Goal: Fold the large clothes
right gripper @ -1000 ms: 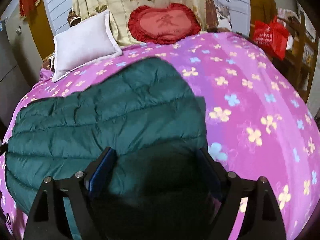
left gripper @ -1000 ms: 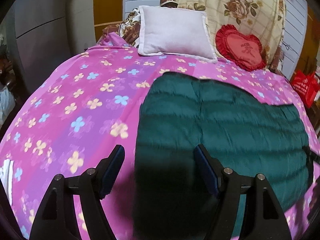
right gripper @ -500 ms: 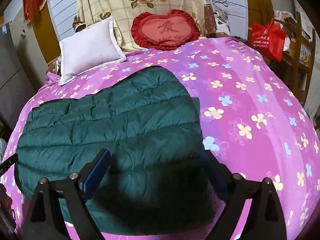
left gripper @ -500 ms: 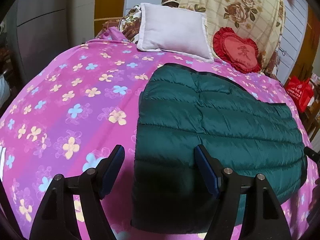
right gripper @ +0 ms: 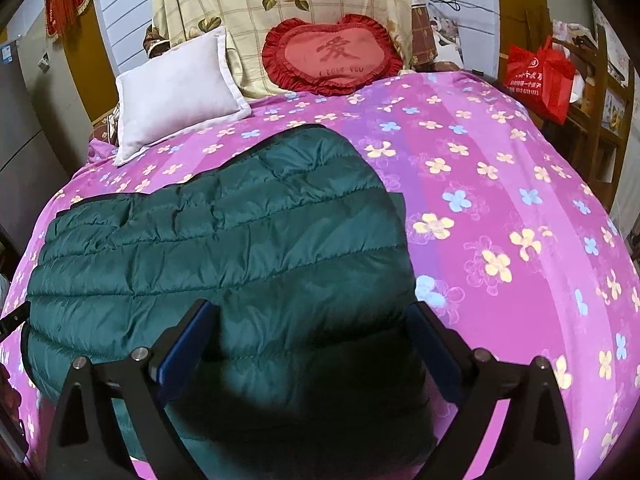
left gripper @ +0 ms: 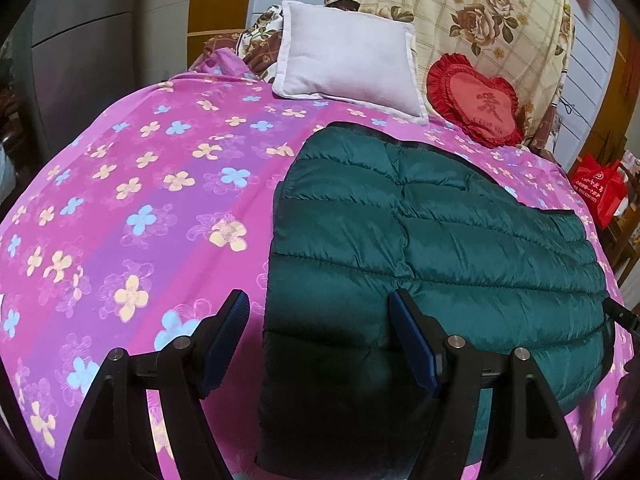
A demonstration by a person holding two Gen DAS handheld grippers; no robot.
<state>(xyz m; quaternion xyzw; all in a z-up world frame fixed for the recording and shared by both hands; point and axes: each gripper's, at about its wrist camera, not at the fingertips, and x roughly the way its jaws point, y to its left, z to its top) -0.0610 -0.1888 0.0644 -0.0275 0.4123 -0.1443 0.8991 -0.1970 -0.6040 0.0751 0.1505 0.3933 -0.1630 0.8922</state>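
Note:
A dark green quilted down jacket (left gripper: 432,240) lies folded flat on the pink flowered bedspread (left gripper: 140,200). It also shows in the right wrist view (right gripper: 224,248). My left gripper (left gripper: 320,316) is open and empty, held above the jacket's near left edge. My right gripper (right gripper: 312,320) is open and empty, held above the jacket's near right part. Neither gripper touches the jacket. A dark strap end (left gripper: 620,314) sticks out at the jacket's far side.
A white pillow (left gripper: 352,60), a red heart cushion (left gripper: 476,104) and a floral blanket (left gripper: 480,12) stand at the head of the bed. A red bag (right gripper: 540,76) sits on furniture at the bed's right. A grey cabinet (left gripper: 80,60) stands at the left.
Both grippers have pulled back and up from the jacket, so more of it and the bed shows. Both stay open. The jacket has not moved.

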